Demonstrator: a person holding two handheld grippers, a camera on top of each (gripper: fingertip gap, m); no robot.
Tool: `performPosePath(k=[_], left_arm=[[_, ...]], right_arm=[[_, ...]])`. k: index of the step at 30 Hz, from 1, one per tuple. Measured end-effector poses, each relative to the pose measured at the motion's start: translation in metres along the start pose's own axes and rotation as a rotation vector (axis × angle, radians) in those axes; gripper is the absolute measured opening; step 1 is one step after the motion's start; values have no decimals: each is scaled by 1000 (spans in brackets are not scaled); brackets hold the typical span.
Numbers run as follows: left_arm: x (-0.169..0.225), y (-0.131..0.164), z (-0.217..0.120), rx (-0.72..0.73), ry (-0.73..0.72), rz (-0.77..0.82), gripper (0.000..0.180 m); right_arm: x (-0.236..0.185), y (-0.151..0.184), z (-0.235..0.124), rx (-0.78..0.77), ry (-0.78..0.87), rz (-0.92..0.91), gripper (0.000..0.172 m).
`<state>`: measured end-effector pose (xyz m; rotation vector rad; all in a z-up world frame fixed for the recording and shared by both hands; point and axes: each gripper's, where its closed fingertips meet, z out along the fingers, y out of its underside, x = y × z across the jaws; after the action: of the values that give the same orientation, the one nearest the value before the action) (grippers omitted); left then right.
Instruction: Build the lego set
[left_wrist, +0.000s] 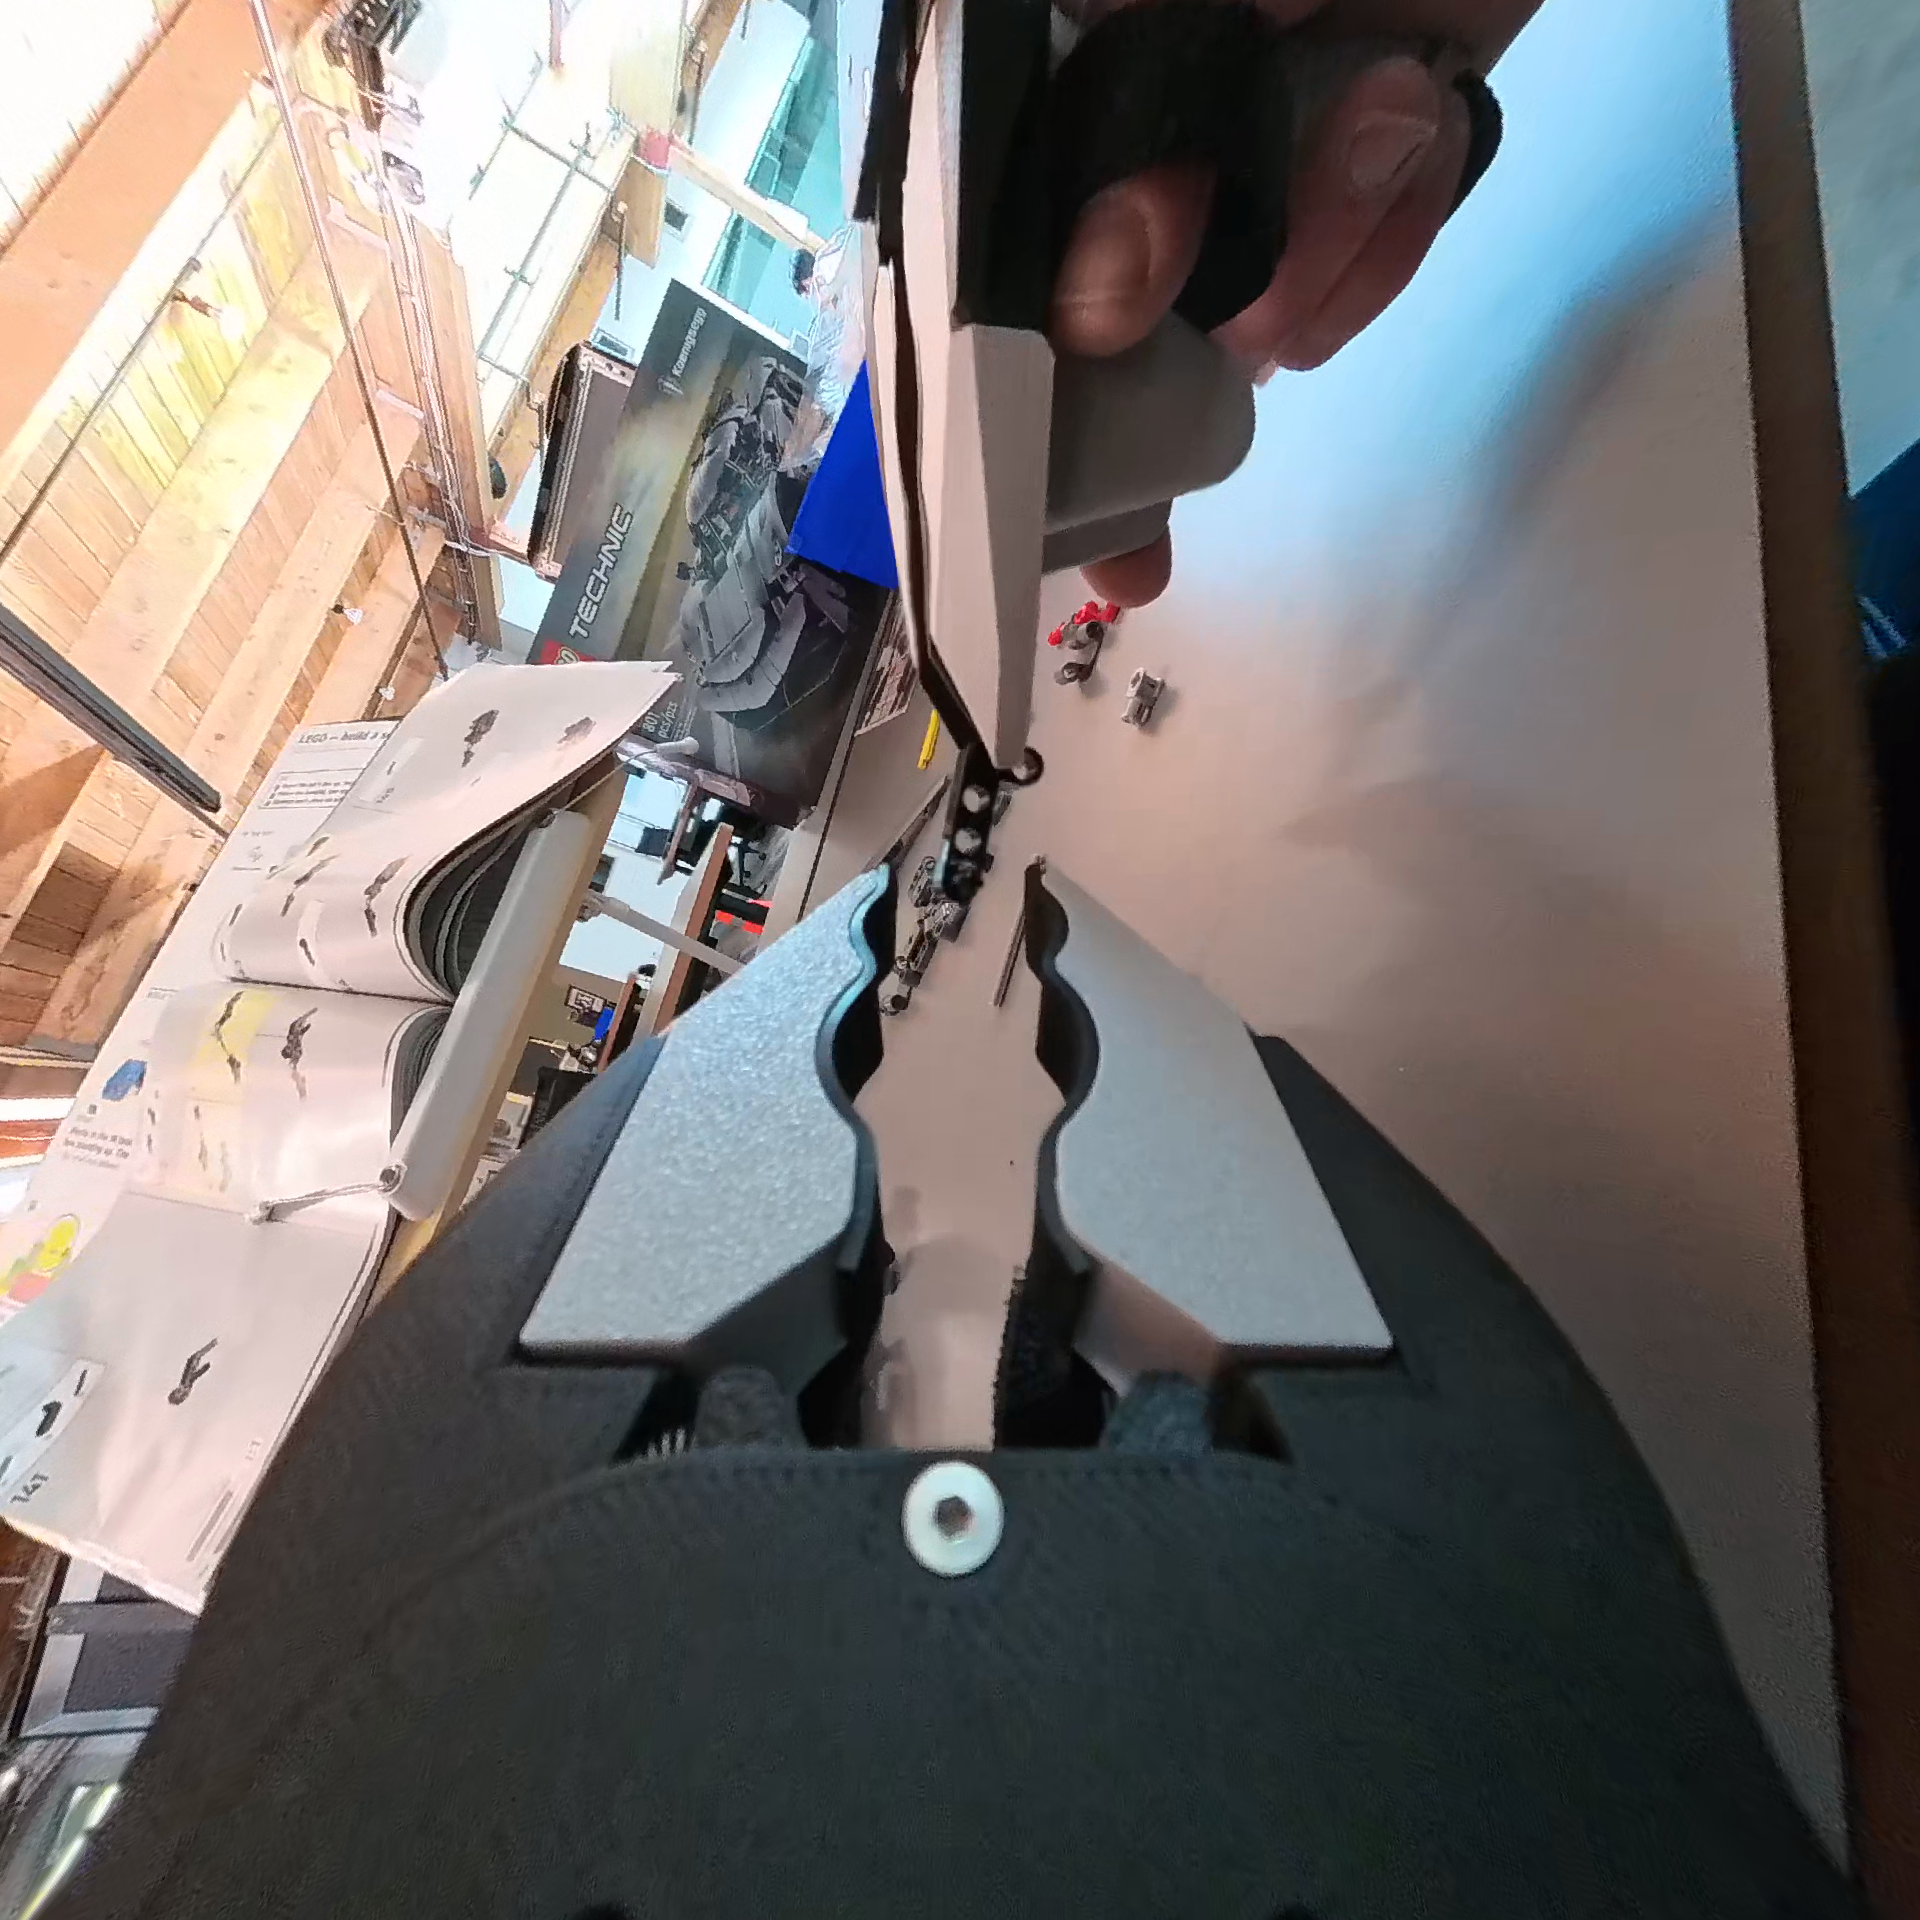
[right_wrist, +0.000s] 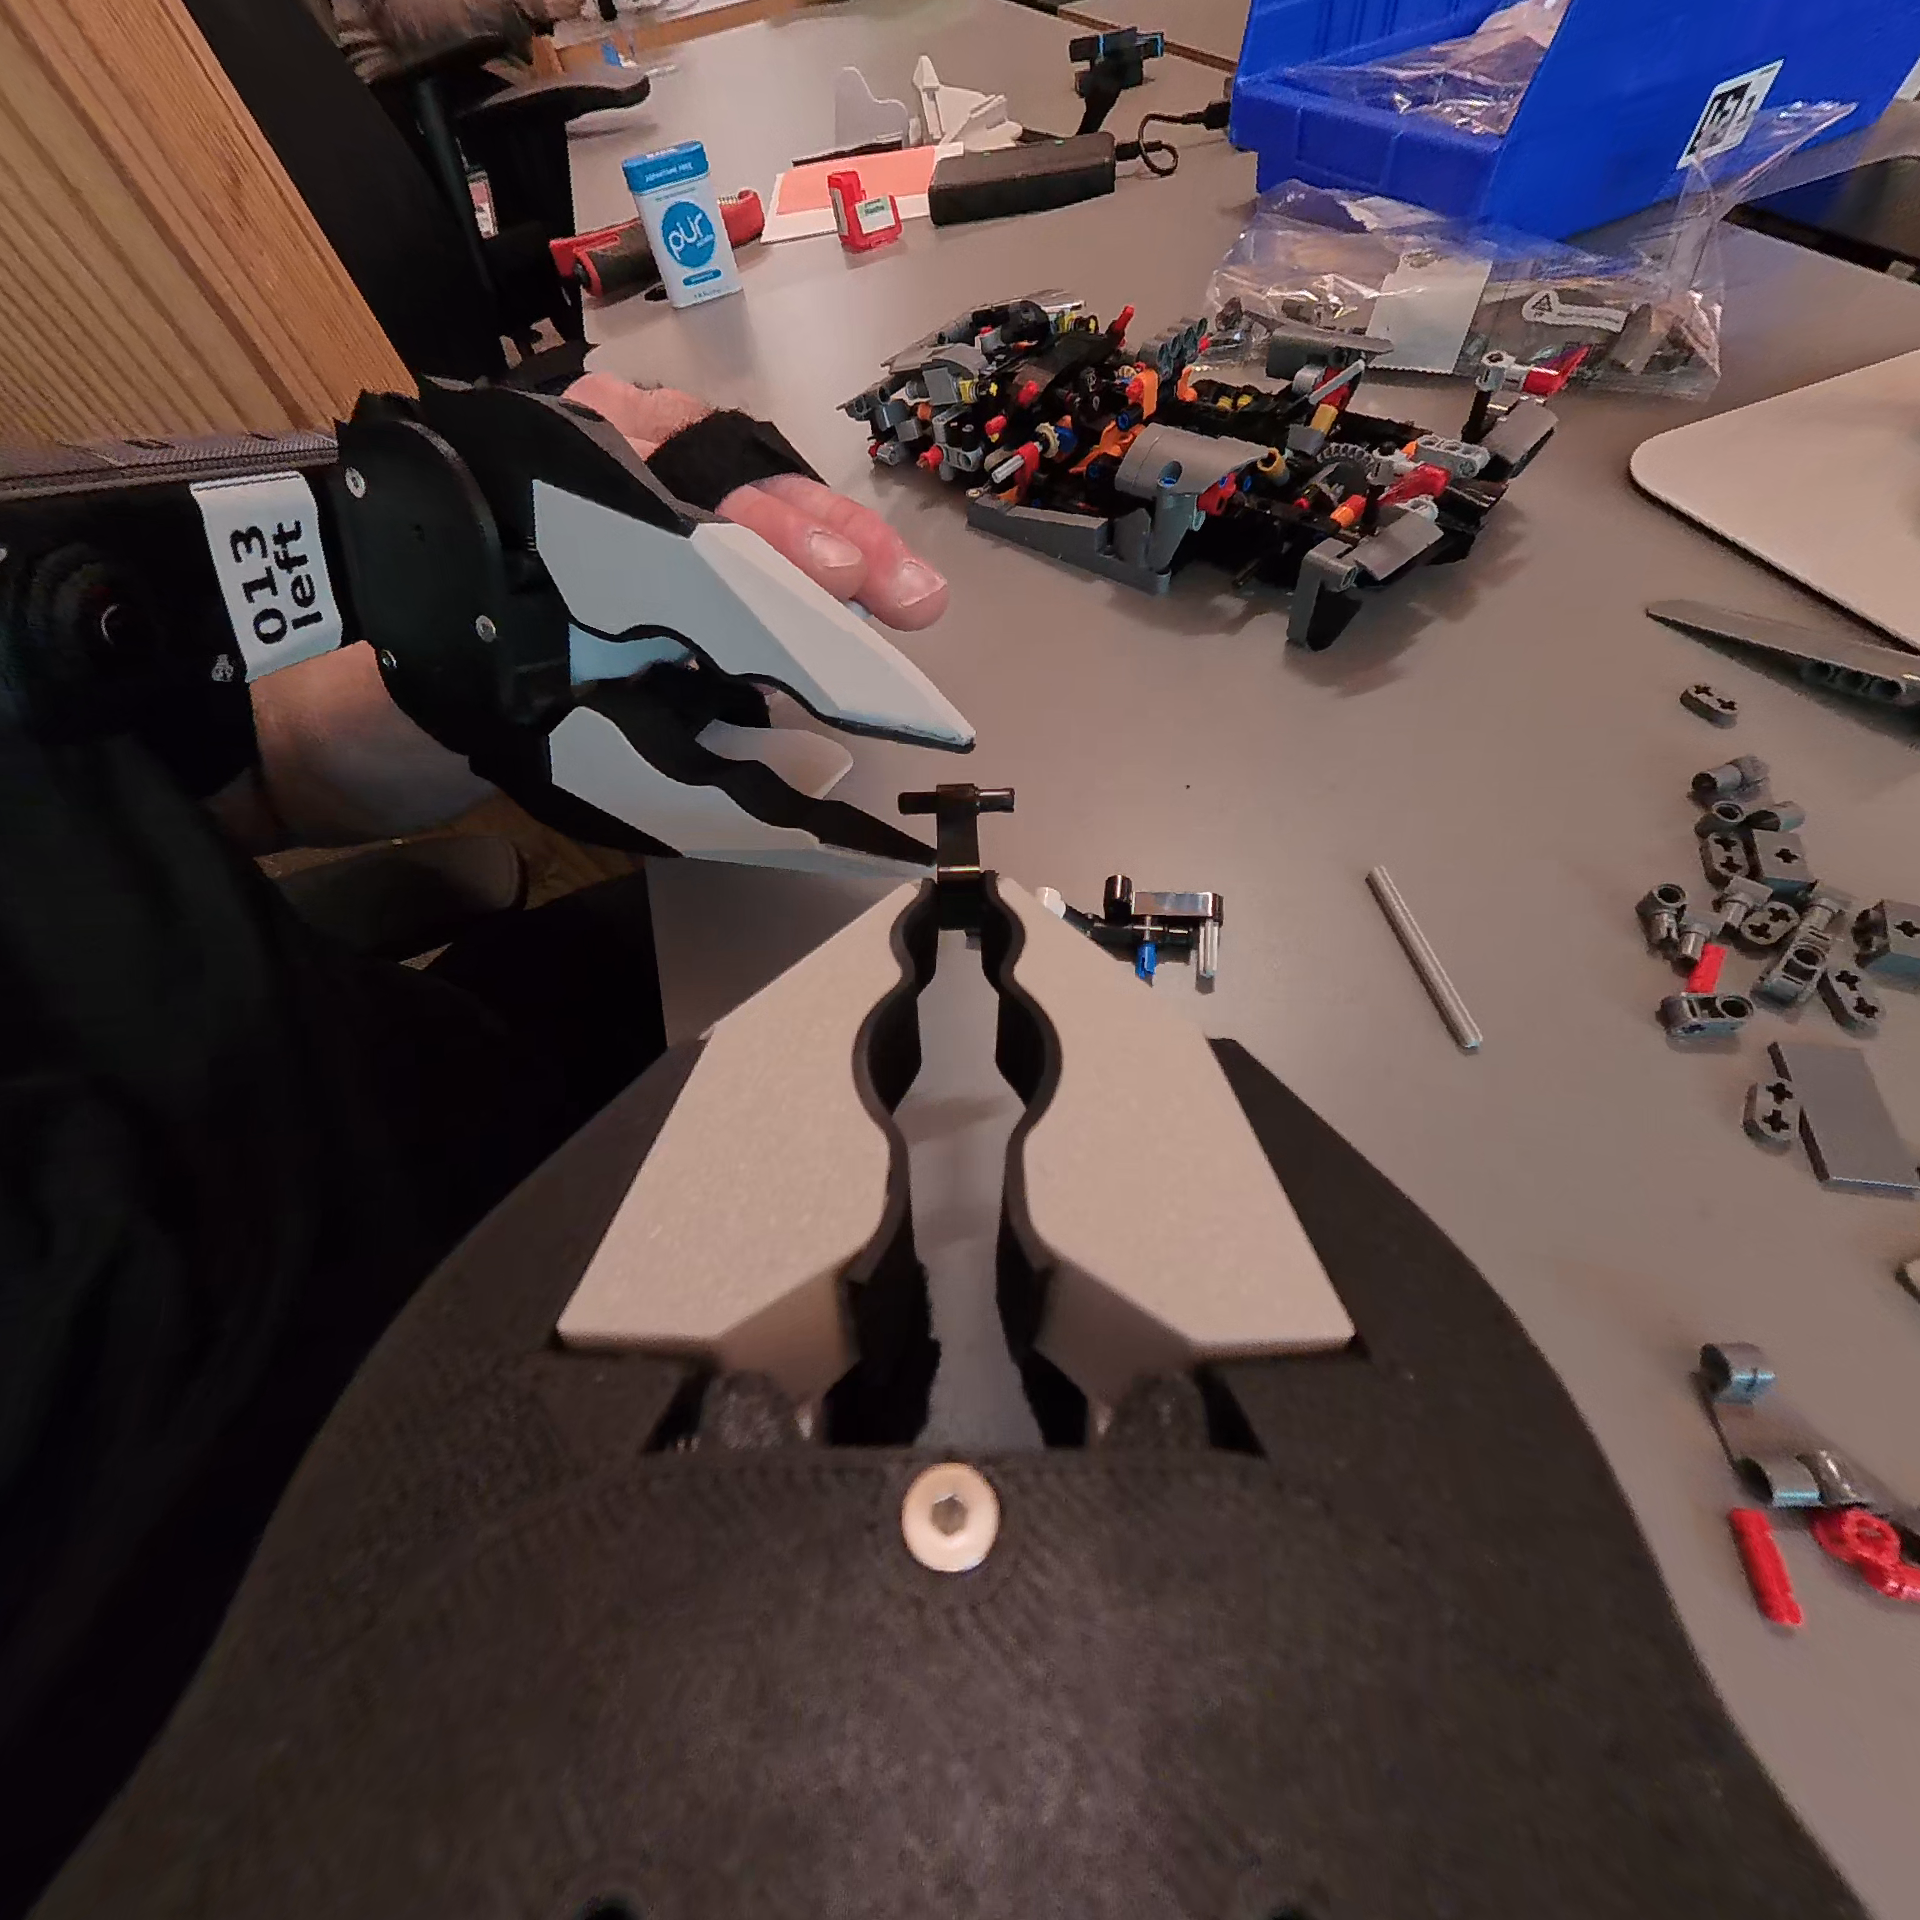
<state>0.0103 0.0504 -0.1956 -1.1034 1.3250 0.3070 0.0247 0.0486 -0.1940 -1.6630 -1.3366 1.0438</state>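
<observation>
My right gripper (right_wrist: 961, 896) is shut on a short black beam with holes (right_wrist: 956, 836) and holds it upright above the grey table (right_wrist: 1195, 748). A black pin (right_wrist: 956, 800) crosses the beam's top end. My left gripper (right_wrist: 945, 798) comes in from the left, open, with its fingertips above and below that pin; the upper pad stands clear of it. In the left wrist view my left gripper (left_wrist: 961, 871) is open, and the beam (left_wrist: 966, 821) hangs from the right gripper (left_wrist: 992, 756) just ahead of its tips.
On the table lie a small black and grey assembly (right_wrist: 1164, 920), a grey axle (right_wrist: 1423, 956), loose grey connectors (right_wrist: 1766, 904) and red pieces (right_wrist: 1829, 1548). A partly built brick car (right_wrist: 1195, 457), a parts bag (right_wrist: 1455, 291) and a blue bin (right_wrist: 1558, 104) stand behind. An open instruction book (left_wrist: 312, 935) stands at the left. The grippers are tip to tip, or close to it. From either gripper's tips it is about 12 cm to the grey axle (right_wrist: 1423, 956).
</observation>
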Motion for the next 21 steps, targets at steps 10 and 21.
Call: performPosePath(k=[10,21], left_arm=[[-1,-1,1,-2,-23,16,12],[-3,-2,3,-6,-37,38,5]], right_arm=[[-3,-2,-2,22,-21,7,4],[-3,-2,-5,41,-40,19,4]])
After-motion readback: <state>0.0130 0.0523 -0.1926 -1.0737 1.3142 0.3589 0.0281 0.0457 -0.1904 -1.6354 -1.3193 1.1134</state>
